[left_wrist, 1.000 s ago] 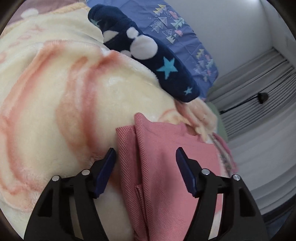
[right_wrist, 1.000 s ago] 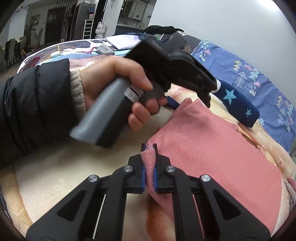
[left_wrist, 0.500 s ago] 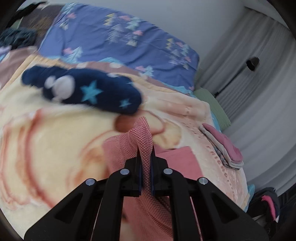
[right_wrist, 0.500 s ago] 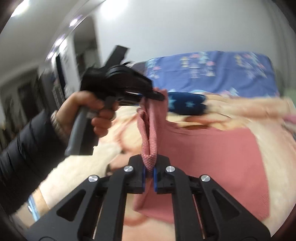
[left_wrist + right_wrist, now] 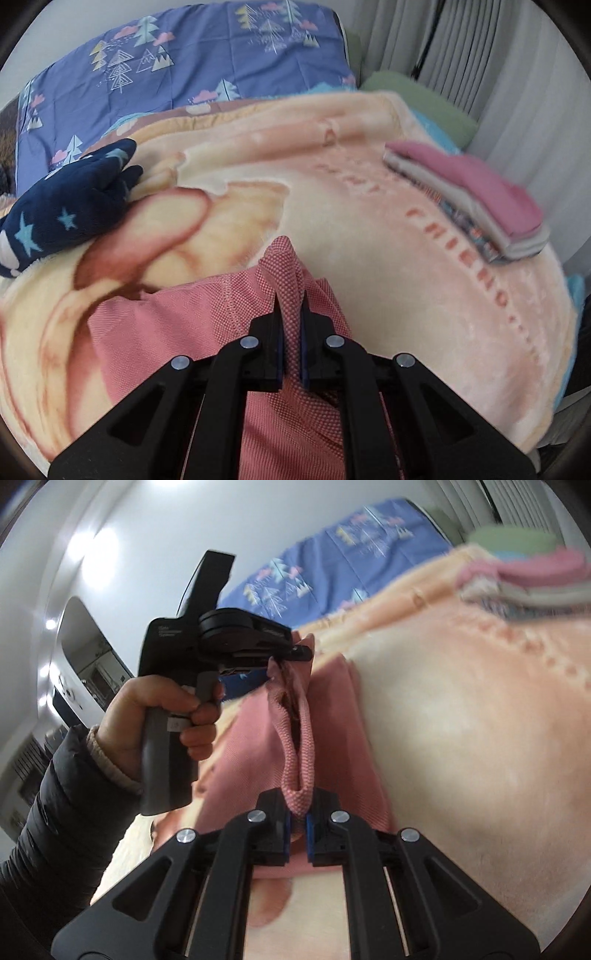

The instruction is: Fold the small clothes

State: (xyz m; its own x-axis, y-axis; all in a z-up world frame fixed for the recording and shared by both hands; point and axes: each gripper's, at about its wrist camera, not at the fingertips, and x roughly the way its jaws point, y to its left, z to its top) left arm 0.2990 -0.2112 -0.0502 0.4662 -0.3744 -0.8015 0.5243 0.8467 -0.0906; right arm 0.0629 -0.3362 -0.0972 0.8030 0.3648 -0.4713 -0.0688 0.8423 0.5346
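Note:
A pink knit garment [image 5: 221, 325] lies on a cream and peach blanket [image 5: 369, 236]. My left gripper [image 5: 291, 332] is shut on a pinched fold of its edge and holds it up. My right gripper [image 5: 297, 823] is shut on the same edge of the pink garment [image 5: 332, 738] nearer me. In the right wrist view the left gripper [image 5: 291, 653] shows at the far end of the raised edge, held by a hand in a dark sleeve. The edge hangs stretched between the two grippers, above the rest of the garment.
A stack of folded clothes [image 5: 476, 199] with a pink piece on top lies at the blanket's right side. A navy star-patterned garment [image 5: 66, 206] lies at the left. A blue tree-print sheet [image 5: 192, 62] lies behind. Curtains [image 5: 480, 55] hang at the right.
My left gripper has shut on the garment's edge. Both grippers have lifted that edge and carried it to the right, towards the folded stack.

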